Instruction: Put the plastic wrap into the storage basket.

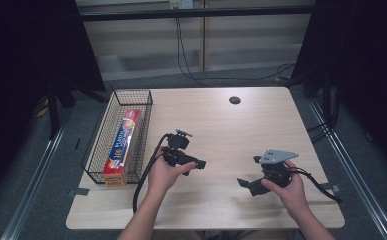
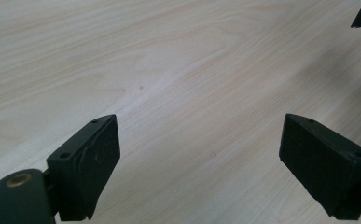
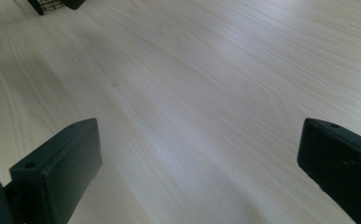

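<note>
Grippers wide open, holding nothing

Left gripper (image 1: 193,164) and right gripper (image 1: 248,184) both hover over bare table (image 1: 221,125), jaws spread apart. Wire basket (image 1: 101,145) sits left of the left gripper, with a foil box (image 1: 122,147) lying inside.

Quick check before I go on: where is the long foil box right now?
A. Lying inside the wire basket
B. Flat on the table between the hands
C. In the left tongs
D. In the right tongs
A: the high view shows the foil box lying lengthwise inside the wire basket at the table's left edge, and both tongs are open with nothing in them.
</note>
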